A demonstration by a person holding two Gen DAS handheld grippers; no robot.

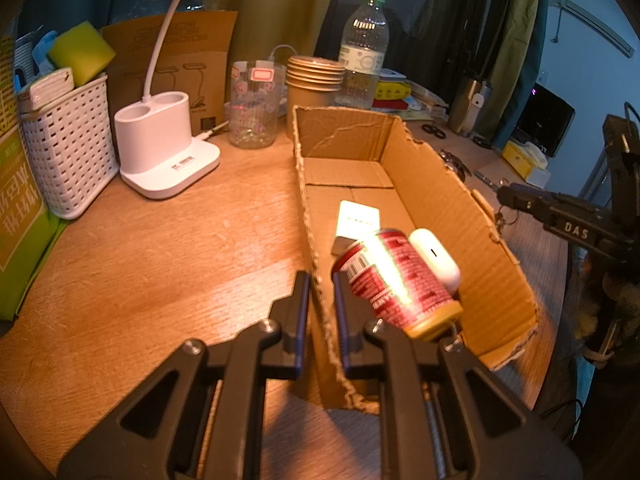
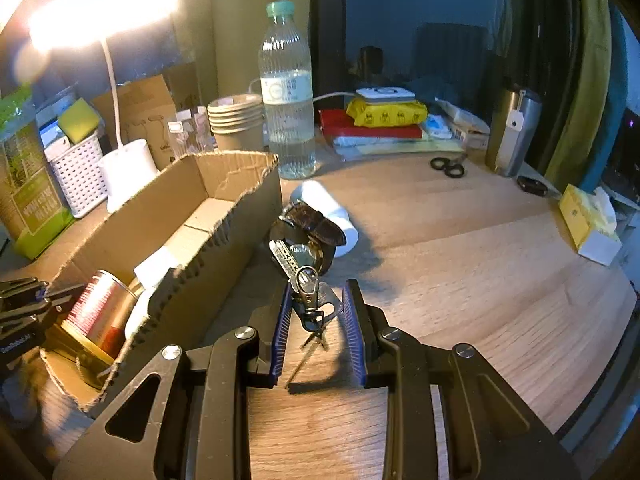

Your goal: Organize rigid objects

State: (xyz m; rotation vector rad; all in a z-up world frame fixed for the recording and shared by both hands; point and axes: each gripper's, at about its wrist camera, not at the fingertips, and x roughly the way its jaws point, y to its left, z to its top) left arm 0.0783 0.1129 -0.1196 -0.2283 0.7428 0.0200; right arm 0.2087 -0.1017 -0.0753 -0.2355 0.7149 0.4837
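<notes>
An open cardboard box (image 1: 432, 168) lies on the wooden desk. It holds a red can (image 1: 396, 276) on its side, a white earbud case (image 1: 434, 256) and a small white box (image 1: 358, 218). My left gripper (image 1: 319, 280) is shut on the box's near left wall. My right gripper (image 2: 316, 300) is shut on the metal clip of a key bunch (image 2: 308, 292), which hangs just right of the box (image 2: 224, 216). From the left wrist view, the right gripper (image 1: 510, 196) is over the box's right wall. Beyond the keys, a brown-strapped watch (image 2: 316, 228) lies against a toppled white bottle (image 2: 328, 208).
A water bottle (image 2: 286, 100), stacked paper cups (image 2: 236, 120), a clear cup (image 1: 254, 108), a white lamp base (image 1: 160, 144) and a white basket (image 1: 68, 148) stand behind the box. Scissors (image 2: 448, 166), a steel tumbler (image 2: 512, 132) and a yellow tissue box (image 2: 588, 220) sit to the right.
</notes>
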